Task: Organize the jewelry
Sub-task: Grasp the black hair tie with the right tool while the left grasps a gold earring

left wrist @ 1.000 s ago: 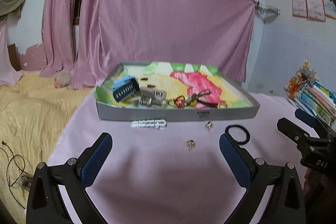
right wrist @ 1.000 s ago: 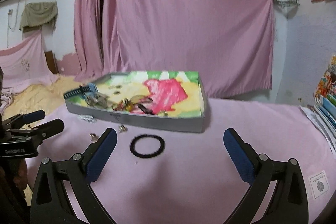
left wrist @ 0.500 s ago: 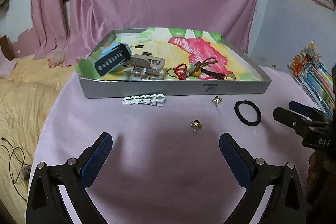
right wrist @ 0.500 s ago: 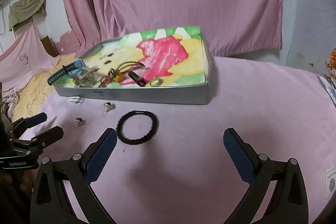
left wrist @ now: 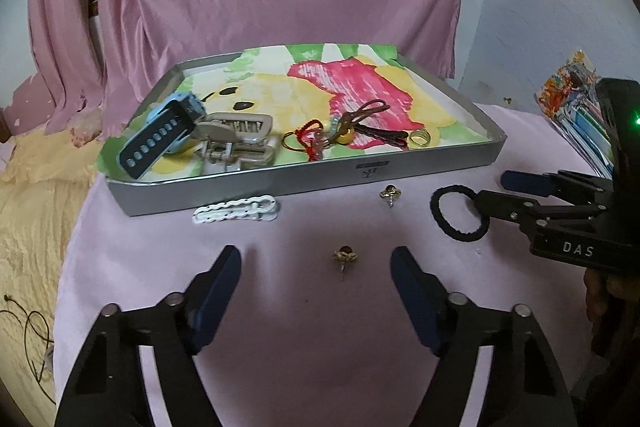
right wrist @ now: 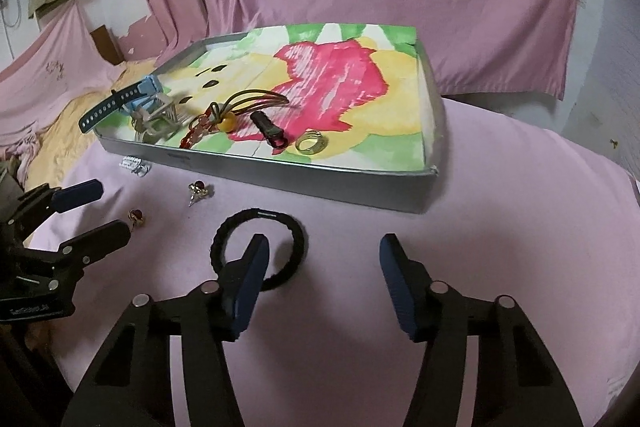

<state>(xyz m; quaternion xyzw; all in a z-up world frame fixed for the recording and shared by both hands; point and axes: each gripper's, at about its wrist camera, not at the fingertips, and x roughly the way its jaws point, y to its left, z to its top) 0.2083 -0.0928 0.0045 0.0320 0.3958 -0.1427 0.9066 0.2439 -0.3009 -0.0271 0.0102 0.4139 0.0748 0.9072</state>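
Right wrist view: right hand-held gripper (right wrist: 320, 281) lowered, spread wide, one finger now inside black hair tie (right wrist: 294, 233) on surface (right wrist: 500, 227). Left hand-held gripper (left wrist: 316, 285) likewise released, closing on earring (left wrist: 345, 255). Pickups imminent, tray (left wrist: 304, 181) next.

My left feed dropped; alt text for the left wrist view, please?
Open left tongs frame a gold earring on pink cloth. Beyond lie a second earring, white clip, black hair tie and gray tray; right tongs are over the tie.
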